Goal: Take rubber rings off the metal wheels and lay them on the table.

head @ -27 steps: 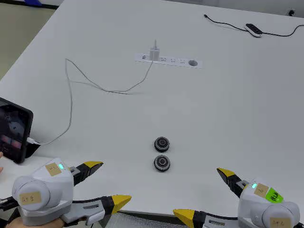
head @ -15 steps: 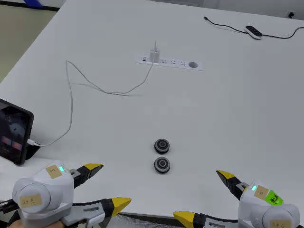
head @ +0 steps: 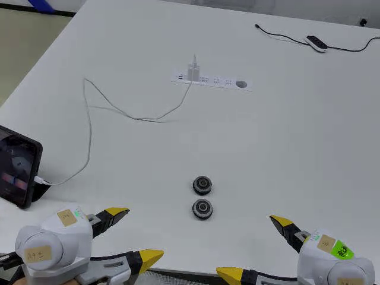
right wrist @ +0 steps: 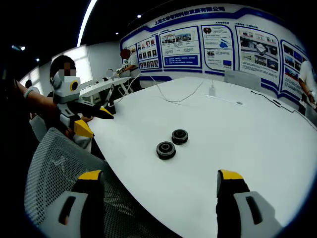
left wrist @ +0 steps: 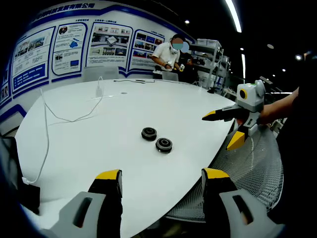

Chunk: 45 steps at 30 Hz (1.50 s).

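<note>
- Your left hand-held gripper (head: 135, 233) hangs over the near edge of the bench (head: 285, 148), toward the near left corner. Its yellow-tipped jaws are spread wide and hold nothing.
- Your right hand-held gripper (head: 255, 247) hangs over the near edge toward the near right corner. Its jaws are also spread wide, with nothing between them.
- The two grippers are well apart, and their tips angle inward toward the middle of the near edge.
- The two metal wheels (head: 202, 196) lie flat on the bench between your grippers, a little in from the near edge. They sit just beside each other in a line running away from you.
- The nearer wheel (head: 202, 208) and the farther wheel (head: 202, 184) each wear a dark rubber ring (head: 195, 209) around a lighter hub. Neither gripper touches them.
- A white power strip (head: 219, 81) lies toward the far edge with a white charger (head: 193, 71) plugged into it.
- A white cable (head: 89, 127) loops from that charger to a dark tablet (head: 16, 171) standing at the left edge.
- A small black device (head: 316, 41) on a black cord lies near the far right corner.
</note>
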### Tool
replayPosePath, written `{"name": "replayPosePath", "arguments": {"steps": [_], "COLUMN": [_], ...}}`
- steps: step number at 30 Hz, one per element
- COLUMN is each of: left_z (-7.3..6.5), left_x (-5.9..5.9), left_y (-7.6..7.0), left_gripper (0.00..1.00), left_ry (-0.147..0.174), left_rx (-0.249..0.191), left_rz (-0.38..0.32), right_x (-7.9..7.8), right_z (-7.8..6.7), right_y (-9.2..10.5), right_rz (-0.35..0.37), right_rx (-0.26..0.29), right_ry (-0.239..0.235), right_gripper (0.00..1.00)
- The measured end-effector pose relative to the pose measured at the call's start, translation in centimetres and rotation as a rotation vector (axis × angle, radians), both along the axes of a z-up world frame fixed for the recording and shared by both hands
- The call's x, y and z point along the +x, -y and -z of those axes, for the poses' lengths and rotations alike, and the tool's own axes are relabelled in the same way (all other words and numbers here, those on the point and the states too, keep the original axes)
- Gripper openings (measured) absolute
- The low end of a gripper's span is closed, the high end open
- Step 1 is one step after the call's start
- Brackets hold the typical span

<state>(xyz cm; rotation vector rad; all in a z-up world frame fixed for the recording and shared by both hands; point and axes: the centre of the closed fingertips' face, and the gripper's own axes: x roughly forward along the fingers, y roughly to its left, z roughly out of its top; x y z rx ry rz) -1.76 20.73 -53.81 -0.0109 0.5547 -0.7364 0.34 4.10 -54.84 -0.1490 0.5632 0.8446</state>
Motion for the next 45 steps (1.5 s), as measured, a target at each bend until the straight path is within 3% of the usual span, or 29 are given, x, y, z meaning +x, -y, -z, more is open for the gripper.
{"name": "replayPosePath", "arguments": {"steps": [8,20,34,45], "left_z": [0.1,0.3,0.4,0.5], "left_x": [-0.2,-0.2,0.5,1.6], "left_y": [0.0,0.2,1.1,1.9], "left_gripper": [0.64,0.59,0.54,0.48], "left_ry": [0.000,-0.002,-0.003,0.002], "left_rx": [-0.001,0.006,0.021,0.037], "left_rz": [0.002,0.023,0.063,0.109], "right_x": [-0.1,0.0,0.6,1.0], "right_z": [0.0,0.0,0.4,0.8], "right_y": [-0.4,-1.4,-2.0,-2.1], "right_rz": [-0.012,-0.026,-0.035,-0.033], "right_rx": [0.001,0.011,0.008,0.009], "right_ry": [0.001,-0.008,-0.019,-0.030], "right_gripper": [0.93,0.80,0.72,0.71]}}
